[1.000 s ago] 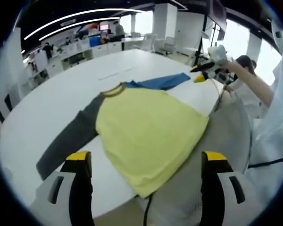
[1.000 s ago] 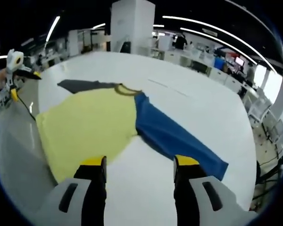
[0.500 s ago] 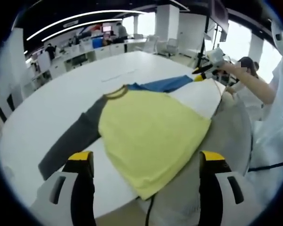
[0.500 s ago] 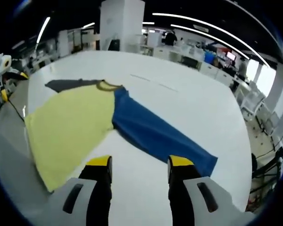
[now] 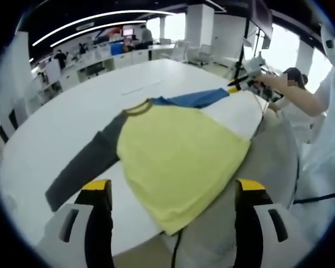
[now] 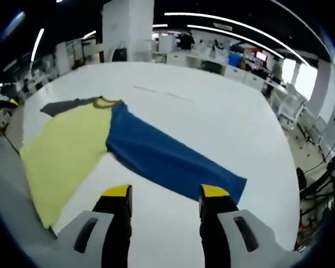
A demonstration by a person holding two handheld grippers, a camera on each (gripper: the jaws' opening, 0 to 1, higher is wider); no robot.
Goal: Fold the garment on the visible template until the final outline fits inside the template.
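- The left gripper [image 5: 173, 195] hovers with its jaws spread wide and nothing between them.
- The garment [image 5: 178, 151] lies flat on the white table [image 5: 72, 117], its yellow body just ahead of those jaws and its hem hanging over the near table edge between them.
- The grey sleeve [image 5: 84, 164] runs toward the left jaw.
- The right gripper [image 6: 163, 204] is likewise parted and empty.
- The blue sleeve [image 6: 167, 162] stretches just beyond its tips.
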